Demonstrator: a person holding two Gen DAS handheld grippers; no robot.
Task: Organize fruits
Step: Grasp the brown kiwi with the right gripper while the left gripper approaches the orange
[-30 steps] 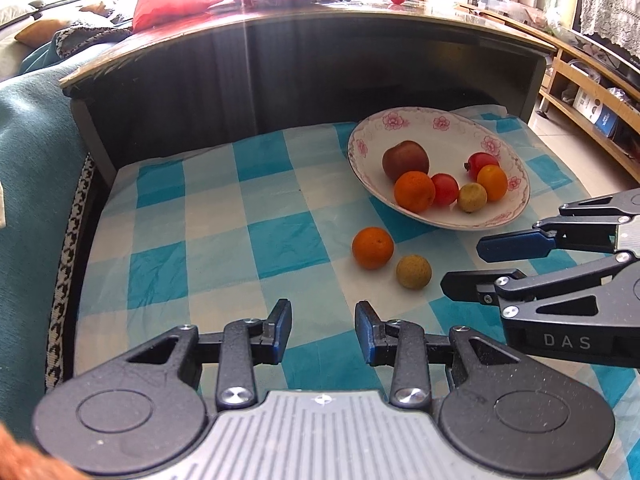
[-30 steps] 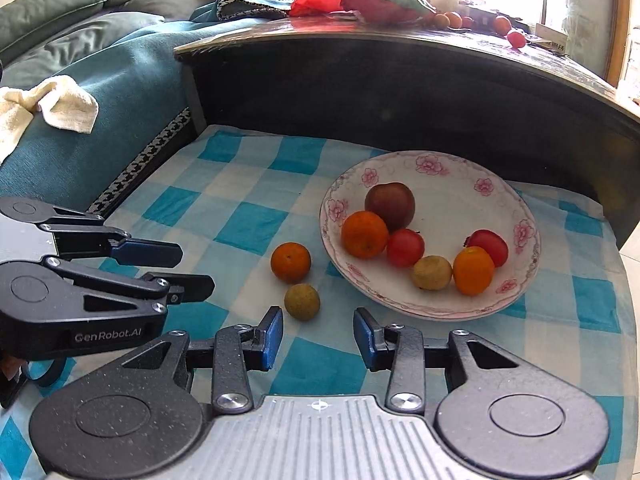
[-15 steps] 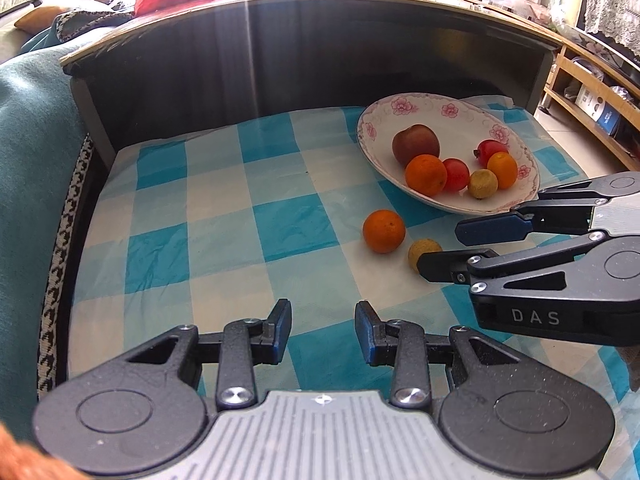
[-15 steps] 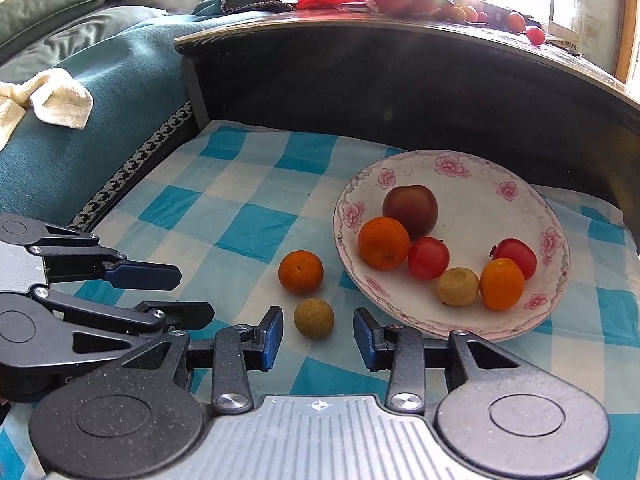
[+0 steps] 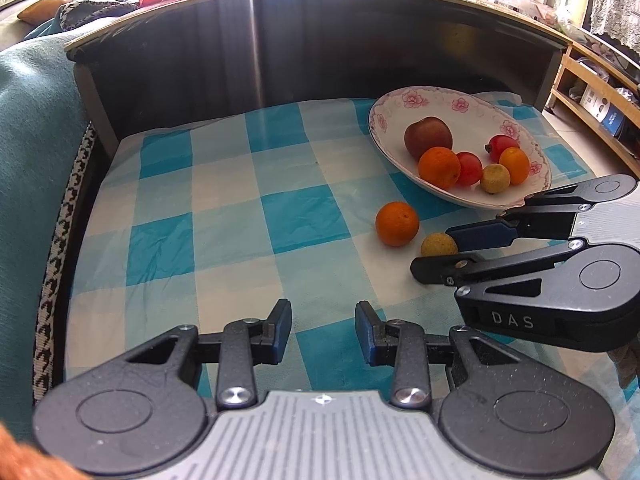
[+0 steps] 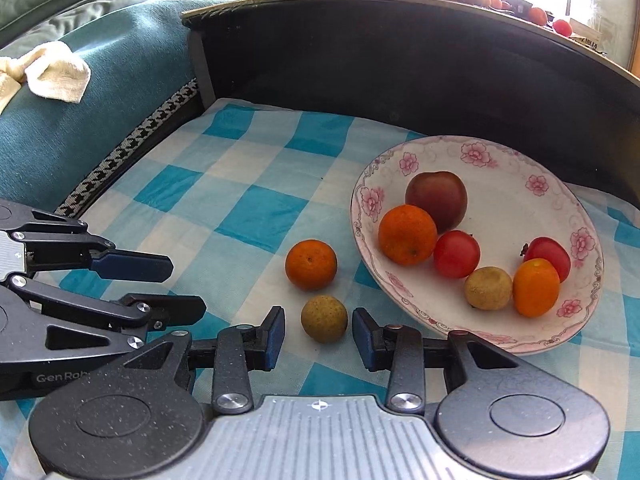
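Note:
A floral plate [image 6: 520, 168] [image 5: 404, 98] holds several fruits: a dark red apple [image 6: 437, 200], oranges, red fruits and a small tan fruit. On the blue checked cloth beside it lie a loose orange [image 6: 311, 265] [image 5: 397, 223] and a small tan-green fruit [image 6: 324, 319] [image 5: 438, 245]. My right gripper [image 6: 318, 334] [image 5: 434, 252] is open, and the tan-green fruit sits between its fingertips without touching them. My left gripper [image 5: 323, 330] [image 6: 182, 284] is open and empty over the cloth, to the left of the fruit.
A dark curved table edge [image 6: 400, 40] walls the back of the cloth. A teal sofa [image 6: 100, 92] with a white towel [image 6: 48, 76] lies to the left. Wooden shelves [image 5: 592, 92] stand at the right.
My right gripper has moved forward, so its open fingers now flank the small tan-green fruit. My left gripper has moved slightly closer to the table. No fruit has moved.

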